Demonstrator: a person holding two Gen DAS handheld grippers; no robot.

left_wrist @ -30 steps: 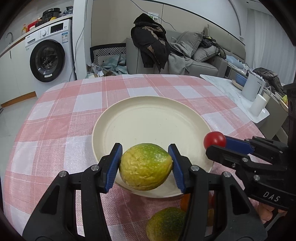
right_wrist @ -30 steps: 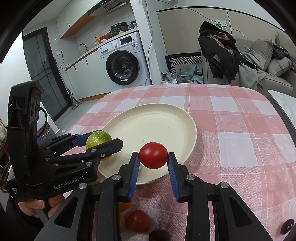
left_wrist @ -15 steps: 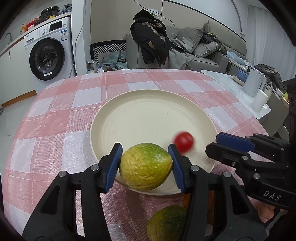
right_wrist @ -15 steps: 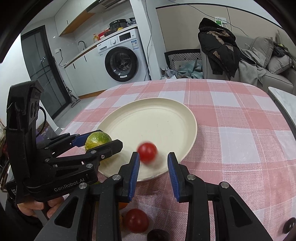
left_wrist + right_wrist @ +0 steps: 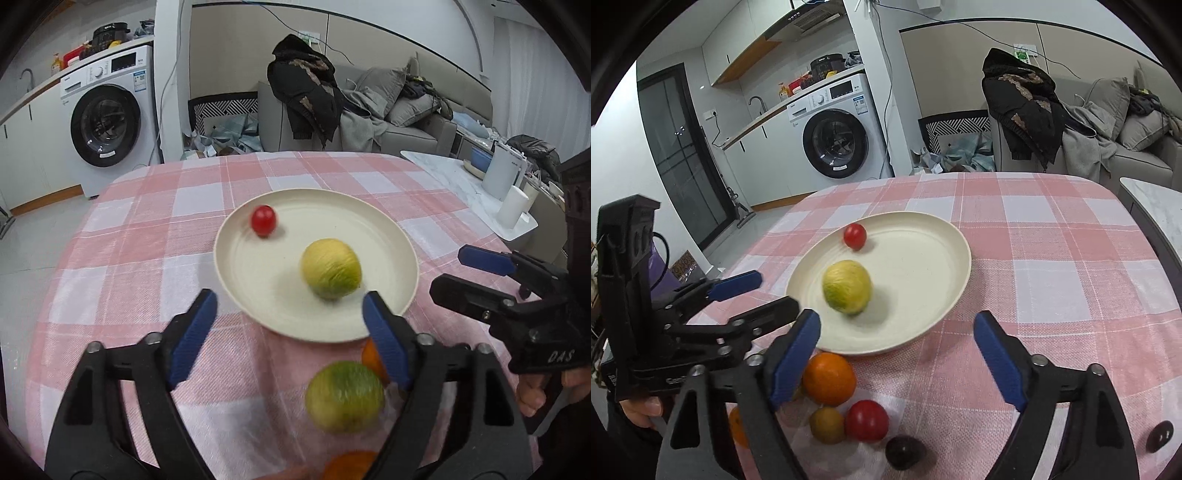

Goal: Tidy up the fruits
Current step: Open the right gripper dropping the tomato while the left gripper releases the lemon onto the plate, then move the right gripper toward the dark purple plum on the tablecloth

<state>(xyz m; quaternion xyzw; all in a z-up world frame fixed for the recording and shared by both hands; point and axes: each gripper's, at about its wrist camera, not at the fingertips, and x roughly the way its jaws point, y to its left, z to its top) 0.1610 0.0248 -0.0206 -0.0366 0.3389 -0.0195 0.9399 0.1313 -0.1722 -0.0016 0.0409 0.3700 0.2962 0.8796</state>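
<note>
Both the left gripper and the right gripper are opening with nothing between their jaws. On the cream plate, the yellow-green fruit lies near the middle and the small tomato at the far left rim.

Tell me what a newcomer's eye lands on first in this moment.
The cream plate on the pink checked tablecloth, holding a yellow-green citrus mid-plate and a small red tomato near its far rim. Below it, more fruit waits by the near table edge, led by an orange.

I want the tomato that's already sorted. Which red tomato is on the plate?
The smaller tomato, at the far rim of the plate. The bigger tomato lies on the tablecloth, beside the orange.
</note>
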